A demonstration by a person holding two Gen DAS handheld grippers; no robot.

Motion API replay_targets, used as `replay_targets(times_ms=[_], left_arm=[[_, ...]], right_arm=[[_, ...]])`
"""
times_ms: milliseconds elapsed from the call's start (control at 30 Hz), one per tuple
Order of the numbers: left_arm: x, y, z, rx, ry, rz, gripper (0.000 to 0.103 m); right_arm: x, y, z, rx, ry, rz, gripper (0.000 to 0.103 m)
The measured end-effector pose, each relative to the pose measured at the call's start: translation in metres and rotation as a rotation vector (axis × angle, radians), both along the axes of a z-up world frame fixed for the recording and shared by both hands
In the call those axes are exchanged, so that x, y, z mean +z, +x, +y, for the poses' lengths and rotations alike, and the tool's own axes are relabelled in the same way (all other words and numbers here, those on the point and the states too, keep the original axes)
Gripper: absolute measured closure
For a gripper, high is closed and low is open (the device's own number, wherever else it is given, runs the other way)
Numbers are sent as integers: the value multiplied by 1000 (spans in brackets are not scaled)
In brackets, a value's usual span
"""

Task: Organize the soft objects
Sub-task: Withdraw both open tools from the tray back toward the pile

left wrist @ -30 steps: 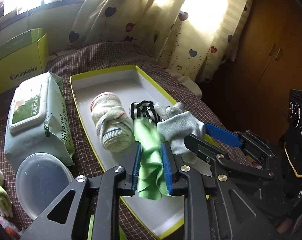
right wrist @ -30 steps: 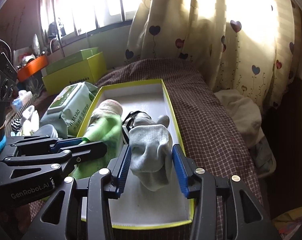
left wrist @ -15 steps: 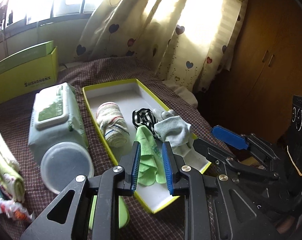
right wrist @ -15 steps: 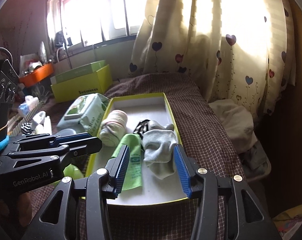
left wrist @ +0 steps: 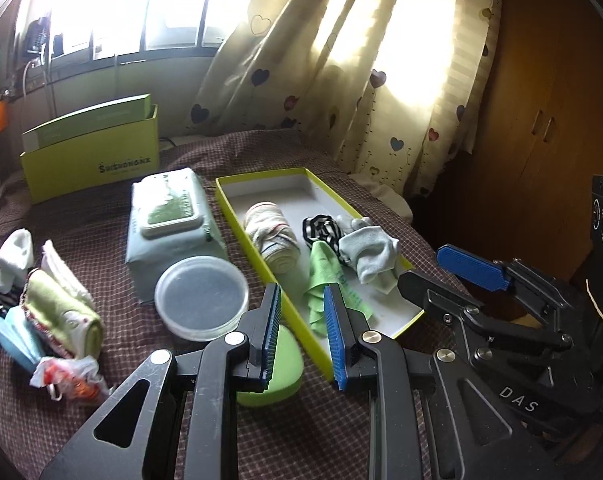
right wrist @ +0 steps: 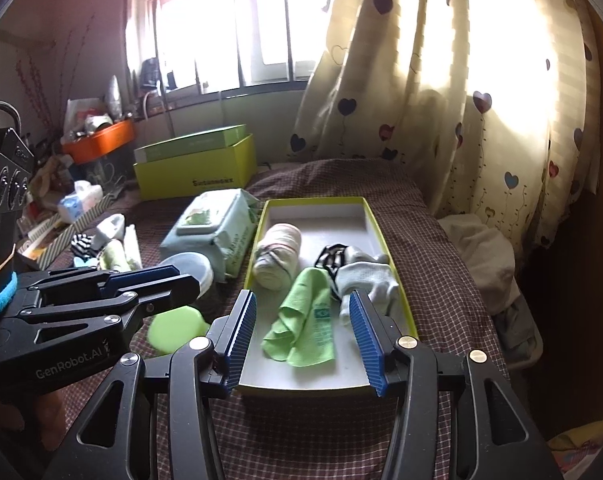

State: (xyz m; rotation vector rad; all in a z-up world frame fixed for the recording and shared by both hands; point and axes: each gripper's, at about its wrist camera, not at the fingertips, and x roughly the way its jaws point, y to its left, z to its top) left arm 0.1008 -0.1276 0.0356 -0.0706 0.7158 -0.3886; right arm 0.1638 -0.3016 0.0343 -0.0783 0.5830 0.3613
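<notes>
- Left wrist: my left claw [left wrist: 301, 334] hangs part open and empty above the tray [left wrist: 261, 236]; only here do I see the sock pile [left wrist: 41, 304] on the bed.
- Right wrist: my right claw [right wrist: 303, 342] gapes wide, empty, over the green cloth [right wrist: 301, 328] in the tray; only here an orange bin [right wrist: 99, 140] shows.

**A lived-in bedroom at home**

This is a domestic bedroom. A bed [right wrist: 441, 280] under a maroon checked cover carries the things. Behind it hang cream curtains [right wrist: 461, 100] printed with hearts, lit by a barred window [right wrist: 229, 28]. A wooden wardrobe [left wrist: 549, 112] with small handles stands at one side. Household clutter fills the windowsill and a side ledge, among it an orange basin [right wrist: 101, 142]. On the bed lie a pack of wet wipes [left wrist: 169, 232], small socks [left wrist: 15, 258] and folded cloths [left wrist: 61, 312], and a yellow-green shoe box [left wrist: 93, 160].
</notes>
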Motion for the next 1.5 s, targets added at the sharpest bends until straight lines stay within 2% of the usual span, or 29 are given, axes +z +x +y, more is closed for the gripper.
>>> replay_targets(times_ms=[533,1500], left_arm=[[1,-17,36,54,-17,-11,80],[-1,-22,66,119,-6,-14,80]], right_arm=[[6,-15,36,69,-26,-10,55],[11,-20,61,146,-30,-19,55]])
